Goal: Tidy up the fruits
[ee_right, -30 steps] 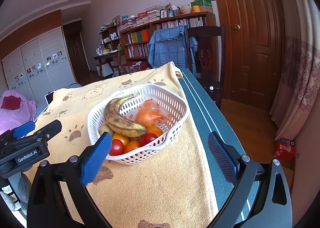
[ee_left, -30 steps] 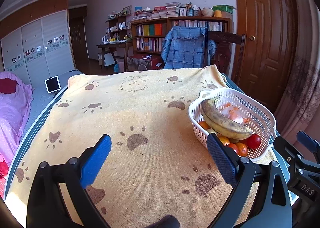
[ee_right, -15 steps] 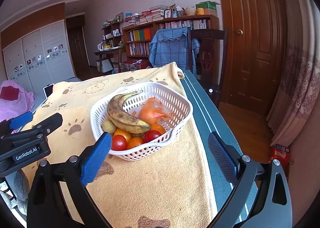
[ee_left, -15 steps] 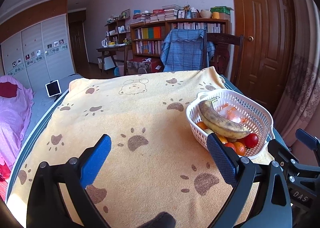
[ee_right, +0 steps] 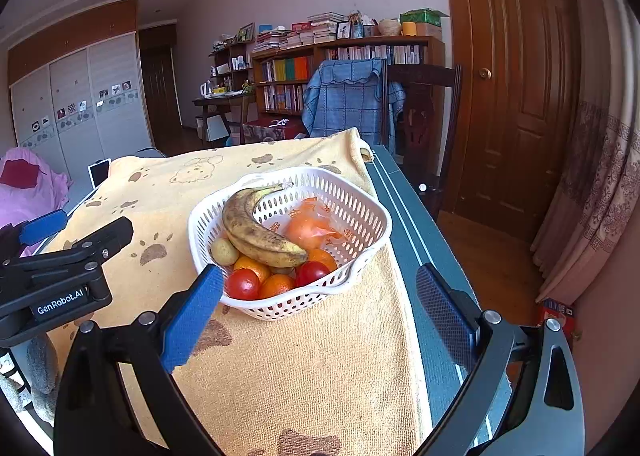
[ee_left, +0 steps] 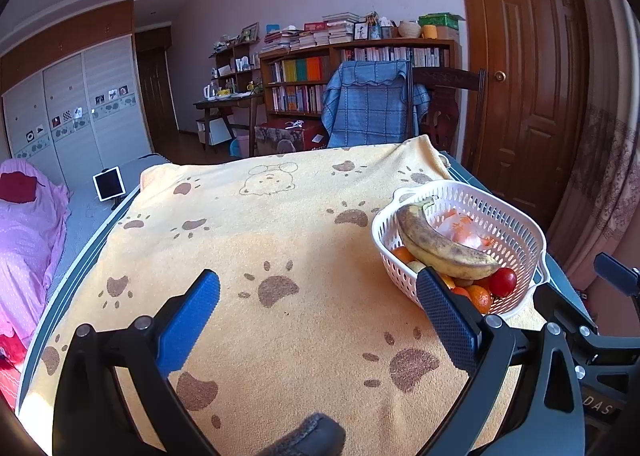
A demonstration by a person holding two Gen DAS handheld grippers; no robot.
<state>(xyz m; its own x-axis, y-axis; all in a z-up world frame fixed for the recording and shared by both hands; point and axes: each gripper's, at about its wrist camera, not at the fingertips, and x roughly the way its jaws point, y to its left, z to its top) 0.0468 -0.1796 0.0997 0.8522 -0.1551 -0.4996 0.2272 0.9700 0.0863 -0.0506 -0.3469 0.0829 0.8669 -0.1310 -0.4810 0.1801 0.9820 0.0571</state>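
A white perforated basket (ee_right: 360, 196) stands on the yellow paw-print cloth (ee_right: 320, 368) near the table's right edge. It also shows in the left wrist view (ee_left: 516, 216). In it lie a spotted banana (ee_right: 256, 228), two red tomatoes (ee_right: 242, 283), several oranges (ee_right: 276, 284), a small potato-like fruit (ee_right: 224, 251) and an orange in a plastic bag (ee_right: 310, 230). My right gripper (ee_right: 320, 308) is open and empty, just in front of the basket. My left gripper (ee_left: 318, 308) is open and empty over the cloth, left of the basket.
The table's bare green edge (ee_right: 416, 240) runs to the right of the cloth. A chair with a blue checked cover (ee_left: 368, 108) stands behind the table. A wooden door (ee_right: 516, 76) is at the right, and a bed with pink covers (ee_left: 28, 224) at the left.
Both grippers have drawn back and up a little, so the basket sits slightly farther off and higher in both views. Nothing was gripped or moved.
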